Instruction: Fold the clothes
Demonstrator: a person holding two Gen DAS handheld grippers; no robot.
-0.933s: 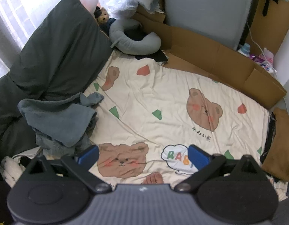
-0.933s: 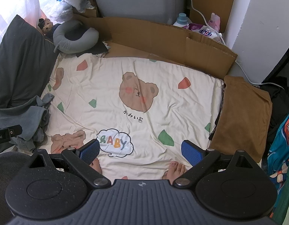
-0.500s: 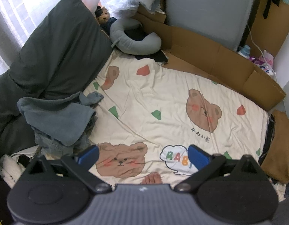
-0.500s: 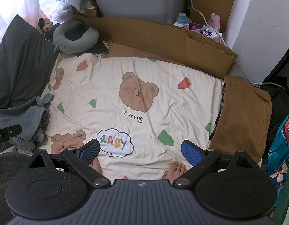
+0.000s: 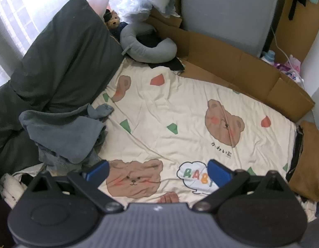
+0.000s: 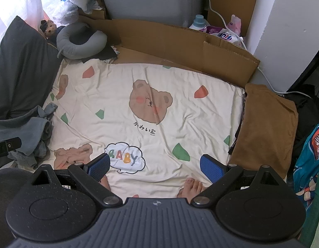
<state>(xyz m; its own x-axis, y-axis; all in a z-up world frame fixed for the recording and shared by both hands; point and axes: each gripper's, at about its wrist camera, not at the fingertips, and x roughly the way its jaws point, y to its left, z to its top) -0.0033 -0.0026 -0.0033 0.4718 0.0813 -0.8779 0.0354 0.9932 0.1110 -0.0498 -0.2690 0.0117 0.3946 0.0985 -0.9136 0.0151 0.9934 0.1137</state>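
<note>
Clothes pile point(image 5: 62, 136): a rumpled heap of grey-blue and denim pieces, sitting at the left edge of the bear-print sheet point(image 5: 180, 111), pressed up against the dark pillow point(image 5: 62, 62). Nothing lifted out of it yet.
Top layer: the grey-blue garment point(image 6: 25, 132) drapes over the denim, one corner flopping onto the sheet. That looks like the piece to take first.
Left gripper point(image 5: 157, 172): jaws spread wide, nothing between them, hovering above the near edge of the sheet, just beside the heap.
Right gripper point(image 6: 154, 165): also wide apart and empty, over the "BABY" cloud print, well clear of the heap.
Step in hand: by my read, the reach for the first garment.
How to do it well: go for a single edge or corner, not a fistful, so only one piece comes away.
Laying-out space: the middle of the sheet is free for spreading.
Folded stack point(image 6: 267, 128): brown fabric lies flat at the right edge, a likely home for finished pieces.
Watch-out: bare toes point(image 6: 193, 187) at the near edge.
</note>
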